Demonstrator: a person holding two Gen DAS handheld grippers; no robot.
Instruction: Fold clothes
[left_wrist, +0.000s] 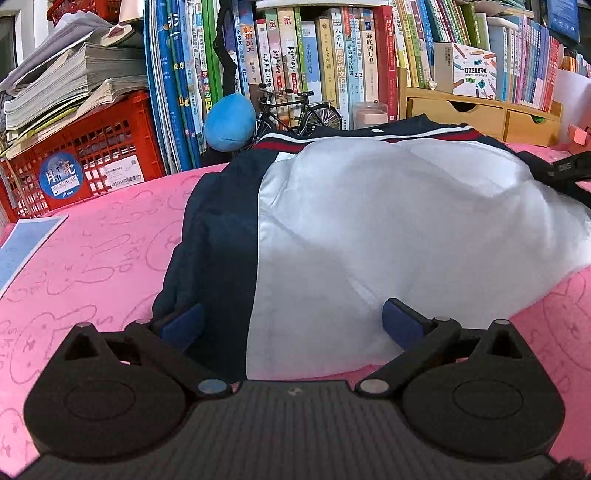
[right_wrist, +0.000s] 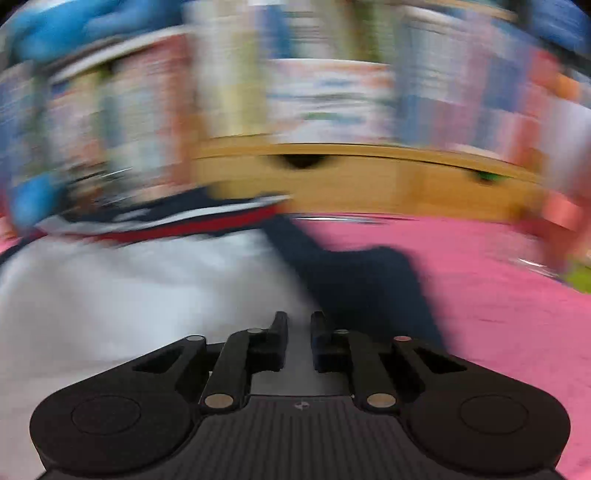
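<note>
A navy jacket with white lining (left_wrist: 388, 229) and a red-and-white striped band lies in a heap on the pink cloth (left_wrist: 92, 258). My left gripper (left_wrist: 291, 325) is open, its blue pads (left_wrist: 184, 325) spread at the near edge of the jacket, one on navy cloth and one on the white lining. In the right wrist view, which is blurred by motion, the jacket (right_wrist: 147, 280) fills the left and my right gripper (right_wrist: 299, 328) has its fingers nearly together over the seam of white and navy cloth; whether cloth is pinched I cannot tell. The right gripper's arm shows at the far right of the left view (left_wrist: 565, 168).
A red crate (left_wrist: 85, 166) with stacked paper stands at the back left. Books (left_wrist: 295, 66), a blue plush ball (left_wrist: 229, 122), a model bicycle (left_wrist: 299, 110) and a wooden drawer unit (left_wrist: 480, 114) line the back. A blue sheet (left_wrist: 26, 243) lies at the left edge.
</note>
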